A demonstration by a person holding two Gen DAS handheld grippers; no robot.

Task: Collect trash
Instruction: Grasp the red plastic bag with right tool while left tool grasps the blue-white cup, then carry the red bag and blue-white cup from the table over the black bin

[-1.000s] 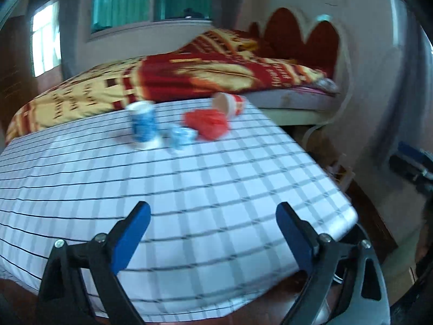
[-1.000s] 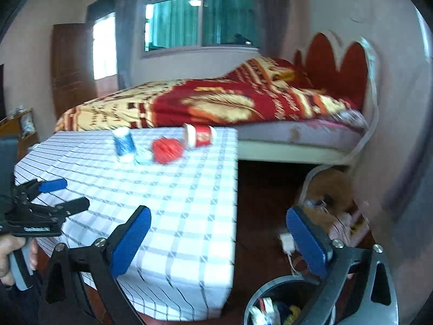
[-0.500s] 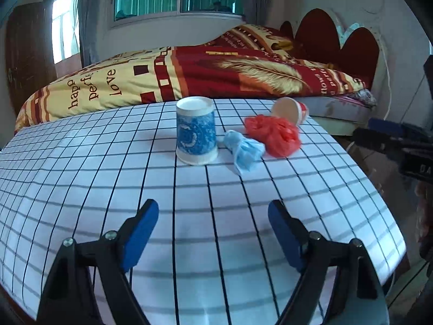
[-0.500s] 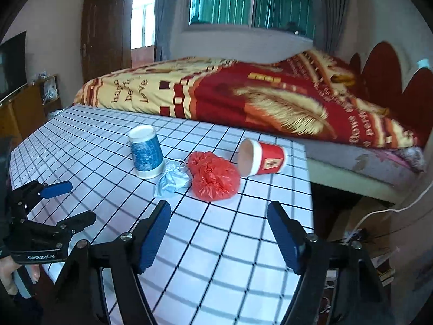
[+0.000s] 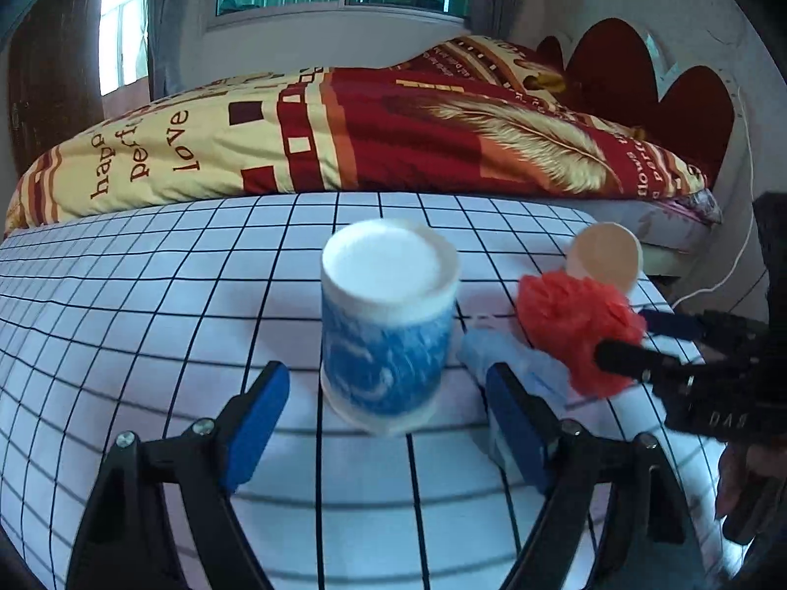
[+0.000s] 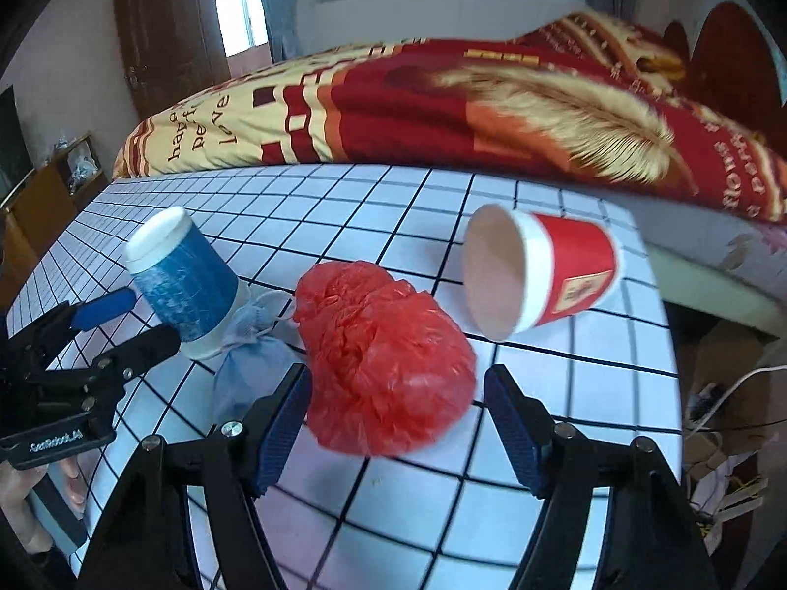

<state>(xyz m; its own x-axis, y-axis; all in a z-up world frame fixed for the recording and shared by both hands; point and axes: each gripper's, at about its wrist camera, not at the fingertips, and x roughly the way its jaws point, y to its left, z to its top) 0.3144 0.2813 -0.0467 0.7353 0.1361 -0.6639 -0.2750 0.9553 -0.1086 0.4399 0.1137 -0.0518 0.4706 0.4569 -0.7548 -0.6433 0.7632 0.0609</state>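
Observation:
An upside-down blue and white paper cup [image 5: 386,327] [image 6: 184,280] stands on the checked table [image 5: 147,295]. My left gripper [image 5: 388,423] is open, its fingers on either side of the cup's base, apart from it. A crumpled red plastic bag [image 6: 383,364] [image 5: 575,324] lies to its right, with a crumpled blue face mask [image 6: 248,368] [image 5: 511,359] between them. My right gripper [image 6: 398,423] is open, its fingers flanking the red bag. A red paper cup [image 6: 541,270] [image 5: 605,255] lies on its side behind the bag.
A bed with a red and yellow blanket [image 5: 369,132] stands right behind the table. The table's right edge [image 6: 674,368] drops to the floor, where cables and clutter [image 6: 723,442] lie. A wooden door [image 6: 167,39] is at the far left.
Both grippers have moved forward over the table. The left now brackets the blue cup and the right brackets the red bag. Both stay open.

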